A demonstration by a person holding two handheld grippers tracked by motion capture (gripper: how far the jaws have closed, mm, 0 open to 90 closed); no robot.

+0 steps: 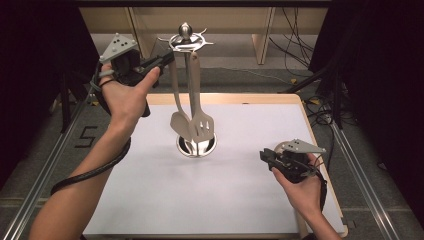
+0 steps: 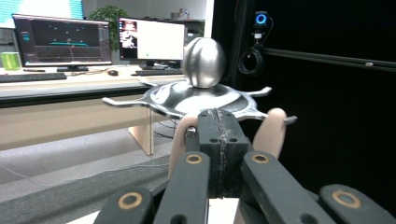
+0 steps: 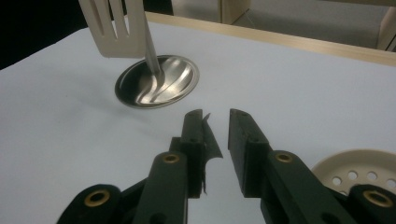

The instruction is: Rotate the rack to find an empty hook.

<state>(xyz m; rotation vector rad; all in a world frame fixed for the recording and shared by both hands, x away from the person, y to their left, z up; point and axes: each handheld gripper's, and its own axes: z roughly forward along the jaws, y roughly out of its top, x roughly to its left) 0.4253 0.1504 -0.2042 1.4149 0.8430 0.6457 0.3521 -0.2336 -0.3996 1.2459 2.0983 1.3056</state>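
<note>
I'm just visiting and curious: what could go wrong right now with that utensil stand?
The left gripper is shut right at the stand's top hooks, beside two hanging utensils. A tug could tip the tall stand or knock a utensil off. The right gripper is open, off the base, so nothing steadies it.

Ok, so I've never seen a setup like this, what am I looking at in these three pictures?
A person holds a two-jaw gripper in each hand. One camera looks down from above; two ride on the grippers, looking along their black jaws. On the white table is a metal utensil stand with a slotted spatula and another beige utensil hanging. The left gripper is shut by the handle tops; whether it pinches one is unclear. The right gripper is open, empty, beside a beige perforated disc.
</note>
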